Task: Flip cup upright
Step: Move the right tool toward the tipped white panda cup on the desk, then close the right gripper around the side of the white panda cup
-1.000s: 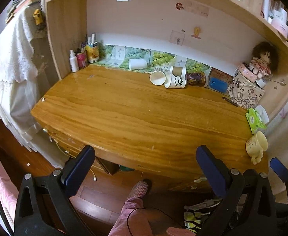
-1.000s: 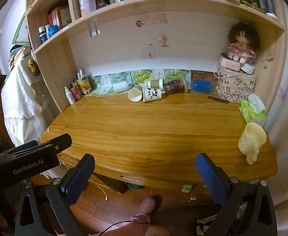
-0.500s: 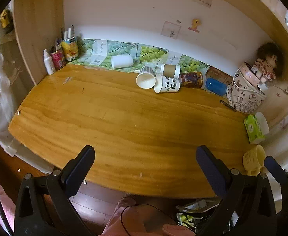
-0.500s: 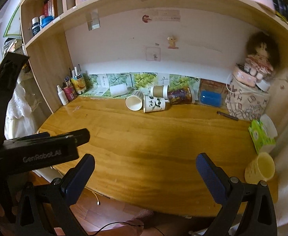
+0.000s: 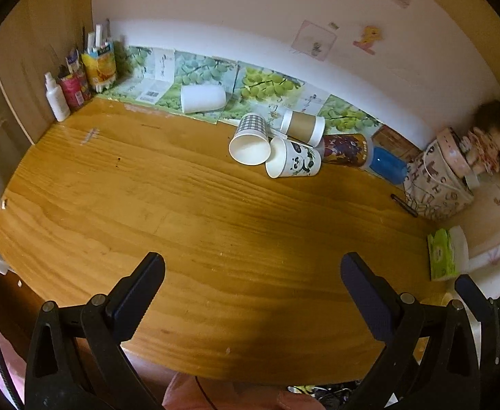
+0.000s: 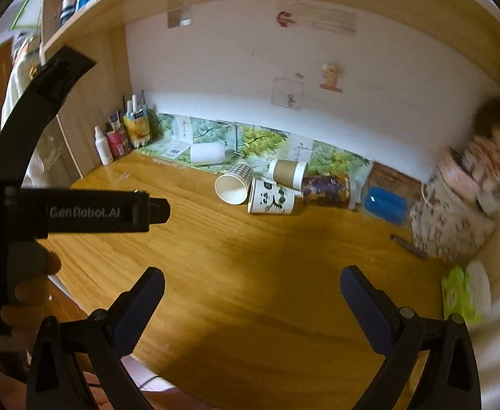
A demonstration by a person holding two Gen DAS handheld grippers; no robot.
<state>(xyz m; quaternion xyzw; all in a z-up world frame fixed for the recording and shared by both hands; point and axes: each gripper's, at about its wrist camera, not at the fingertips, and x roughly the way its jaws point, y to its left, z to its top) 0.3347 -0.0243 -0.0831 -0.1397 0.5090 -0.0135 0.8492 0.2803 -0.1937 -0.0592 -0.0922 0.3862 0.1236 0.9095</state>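
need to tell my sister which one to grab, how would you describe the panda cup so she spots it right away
Look to the back of the wooden desk, at the cluster of tipped-over cups by the grape-print paper. The panda cup lies on its side at the front, touching the checked cup. It alone is white with a black-and-white panda.

At the right edge of the right wrist view, the doll (image 6: 492,143) and patterned bag (image 6: 451,225) smear into motion blur. In the left wrist view, the yellow mug (image 5: 436,299) at lower right is mostly hidden behind the left gripper's right finger (image 5: 369,294). Print on the bottles (image 5: 75,85) at upper left is too small to read.
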